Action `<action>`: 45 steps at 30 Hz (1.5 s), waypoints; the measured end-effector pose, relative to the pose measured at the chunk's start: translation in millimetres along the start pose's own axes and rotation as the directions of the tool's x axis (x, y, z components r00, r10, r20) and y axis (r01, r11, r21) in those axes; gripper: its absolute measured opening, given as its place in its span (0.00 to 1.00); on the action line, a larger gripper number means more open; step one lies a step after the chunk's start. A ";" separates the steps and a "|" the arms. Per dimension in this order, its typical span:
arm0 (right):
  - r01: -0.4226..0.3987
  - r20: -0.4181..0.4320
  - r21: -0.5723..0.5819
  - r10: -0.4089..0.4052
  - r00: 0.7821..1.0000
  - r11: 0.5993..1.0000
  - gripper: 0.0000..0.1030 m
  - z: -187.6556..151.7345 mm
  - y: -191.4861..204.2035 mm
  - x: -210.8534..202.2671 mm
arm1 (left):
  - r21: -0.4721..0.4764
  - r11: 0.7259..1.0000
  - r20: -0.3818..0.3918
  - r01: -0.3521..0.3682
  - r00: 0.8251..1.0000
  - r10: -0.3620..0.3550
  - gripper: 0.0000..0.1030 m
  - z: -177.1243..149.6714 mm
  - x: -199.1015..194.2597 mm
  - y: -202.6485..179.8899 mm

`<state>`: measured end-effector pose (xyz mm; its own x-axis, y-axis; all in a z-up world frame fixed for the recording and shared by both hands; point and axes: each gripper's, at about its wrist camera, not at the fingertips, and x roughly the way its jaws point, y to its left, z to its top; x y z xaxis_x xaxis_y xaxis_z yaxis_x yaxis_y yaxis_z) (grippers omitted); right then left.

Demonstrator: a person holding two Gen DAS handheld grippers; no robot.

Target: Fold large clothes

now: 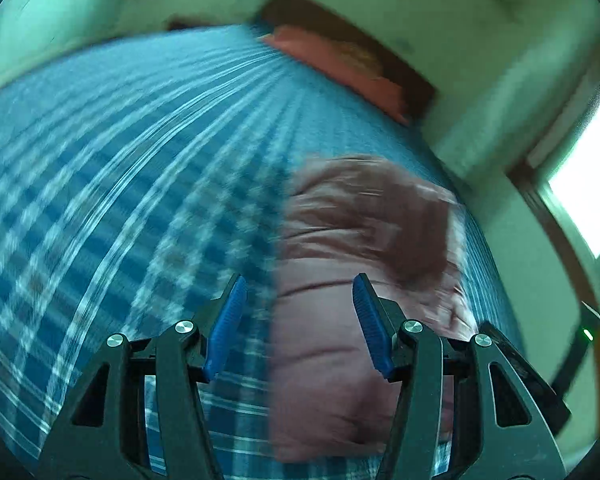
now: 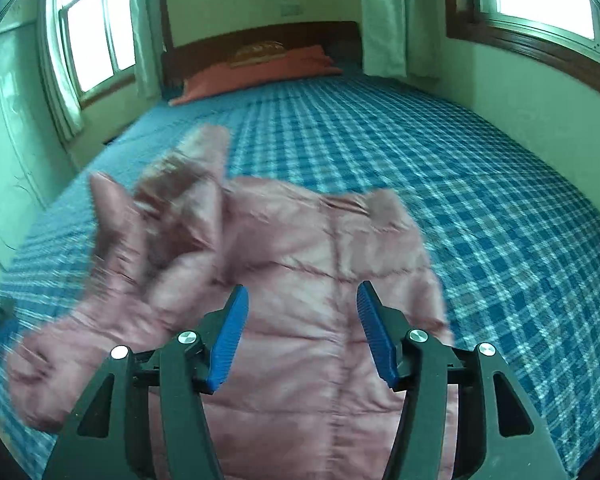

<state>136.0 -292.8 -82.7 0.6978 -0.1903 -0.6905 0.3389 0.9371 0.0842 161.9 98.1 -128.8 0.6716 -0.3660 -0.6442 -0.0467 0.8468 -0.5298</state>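
A pink quilted jacket [image 2: 300,240] lies on the blue plaid bed sheet [image 2: 480,200], with one sleeve [image 2: 188,184] bunched and blurred at its left. My right gripper [image 2: 303,288] hangs open over the jacket's body, nothing between its blue pads [image 2: 228,332]. In the left wrist view, which is heavily blurred, the jacket [image 1: 340,220] fills the lower right. My left gripper [image 1: 300,280] stands open above the jacket's left edge, where it meets the sheet [image 1: 120,180], and holds nothing.
An orange pillow [image 2: 256,70] lies by the dark wooden headboard [image 2: 260,36] at the far end of the bed. Windows with curtains [image 2: 100,32] and pale walls surround the bed. The sheet stretches bare to the right of the jacket.
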 end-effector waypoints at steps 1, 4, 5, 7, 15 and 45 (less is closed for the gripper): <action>-0.014 0.001 0.005 0.014 1.000 1.000 0.55 1.0 4.4 -0.8 | -0.044 0.999 -0.009 -0.006 1.000 0.005 0.53 1.4 4.1 10.8; -0.082 -0.004 0.034 0.083 0.997 0.996 0.57 11.5 16.6 3.7 | -0.192 0.981 -0.038 -0.030 0.999 0.023 0.53 -4.6 16.8 41.9; -0.104 -0.008 0.044 0.104 0.995 0.994 0.64 14.1 18.1 6.5 | -0.231 0.973 -0.050 -0.030 0.999 0.018 0.53 -9.1 21.3 48.9; -0.157 -0.017 0.075 0.158 0.987 0.985 0.72 19.0 24.7 14.5 | -0.258 0.966 -0.062 -0.025 0.998 0.010 0.53 -15.0 28.2 52.1; -0.226 -0.096 0.088 0.234 0.967 0.970 0.75 30.3 54.5 58.7 | -0.318 0.948 -0.079 -0.008 0.997 -0.018 0.53 -30.6 48.2 52.8; -0.264 0.054 0.168 0.259 0.964 0.950 0.07 33.8 -8.7 11.9 | -0.273 0.961 -0.053 0.044 0.997 -0.060 0.53 -17.5 56.7 28.5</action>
<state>162.8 -313.1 -67.3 0.7946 0.0431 -0.6057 0.2436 0.8911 0.3829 185.7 94.8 -190.2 0.6328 -0.4365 -0.6396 -0.2177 0.6923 -0.6879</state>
